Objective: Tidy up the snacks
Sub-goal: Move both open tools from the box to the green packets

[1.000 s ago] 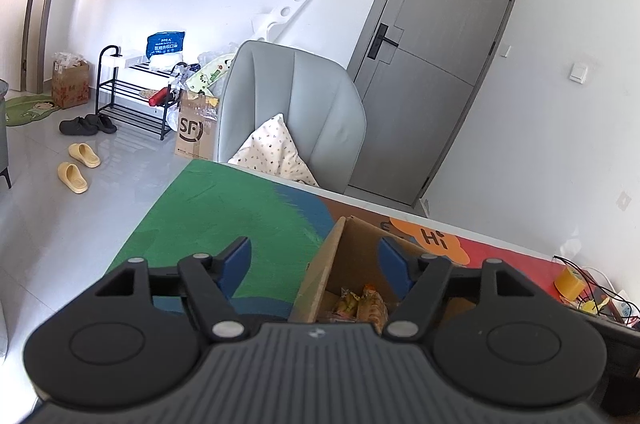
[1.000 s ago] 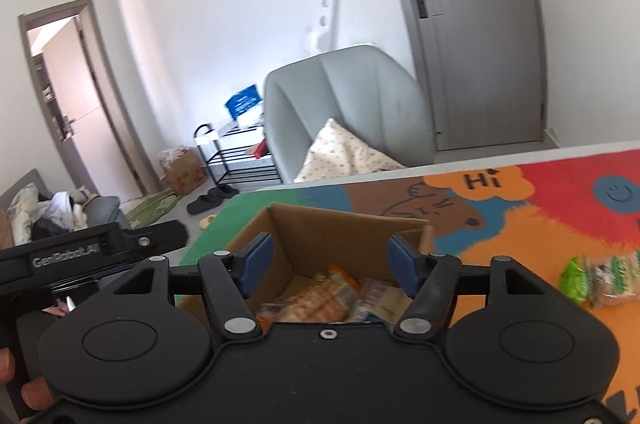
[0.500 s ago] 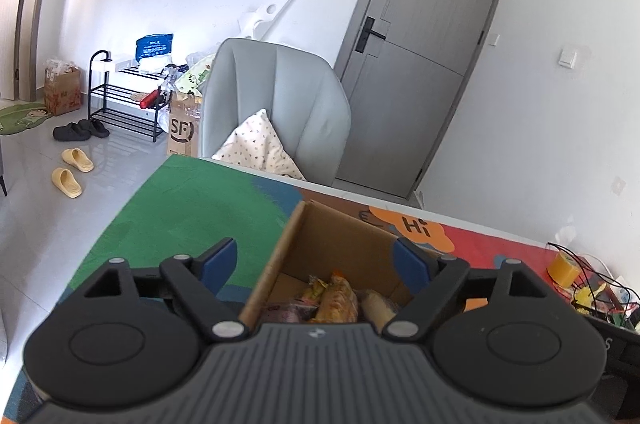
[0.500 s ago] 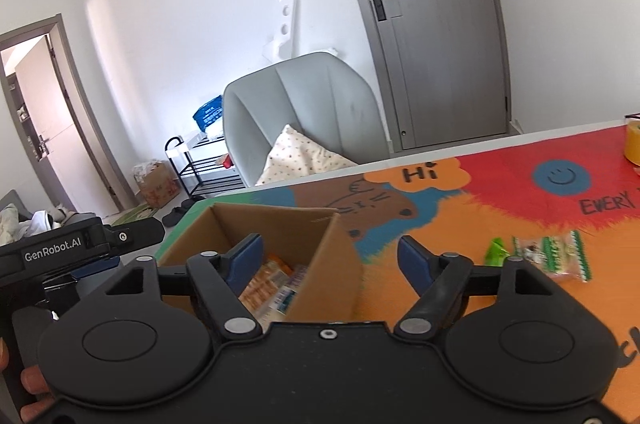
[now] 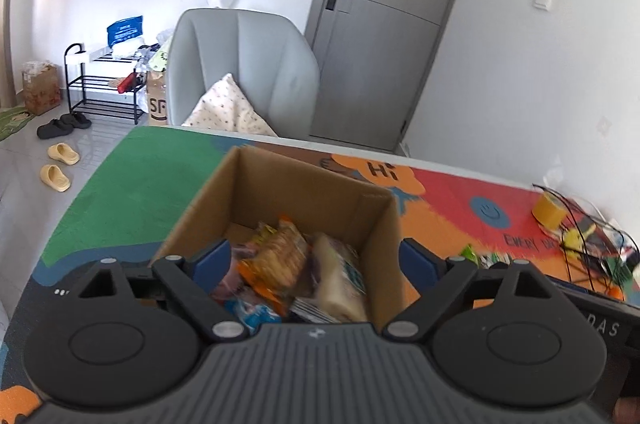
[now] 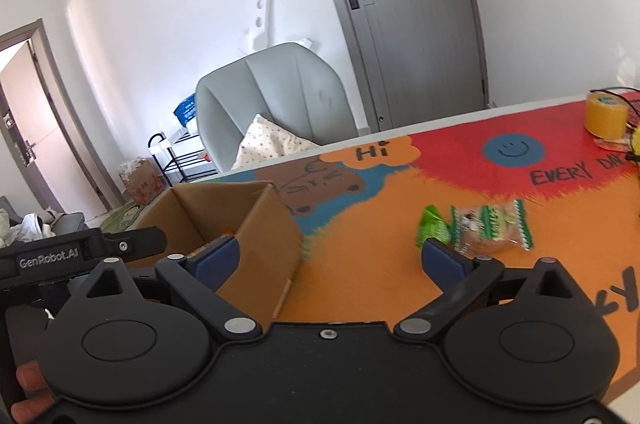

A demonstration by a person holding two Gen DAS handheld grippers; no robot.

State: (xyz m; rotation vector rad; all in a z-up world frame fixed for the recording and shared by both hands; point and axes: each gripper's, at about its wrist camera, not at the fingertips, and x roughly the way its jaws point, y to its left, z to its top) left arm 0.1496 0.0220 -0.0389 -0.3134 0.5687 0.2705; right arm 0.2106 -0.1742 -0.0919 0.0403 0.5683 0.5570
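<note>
1. While hovering over open brown cardboard box (image 5: 280,192) of wrapped snacks (image 5: 288,264), left gripper (image 5: 316,260): jaws wide, just opening, gripping nothing.
2. Right gripper (image 6: 328,256): likewise wide (nothing between), green-striped clear snack packet (image 6: 488,228) lying ahead on colourful surface (image 6: 380,264).

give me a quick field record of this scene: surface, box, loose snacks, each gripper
surface: colourful printed mat over the table
box: open cardboard box on the mat, several wrapped snacks inside
loose snacks: green packet and clear green-striped packet lying on the mat, outside the box
left gripper: jaws wide, just been opening, nothing gripped, aimed into the box
right gripper: jaws wide, just been opening, nothing gripped, box corner between them
other: yellow tape roll at the mat's far edge
</note>
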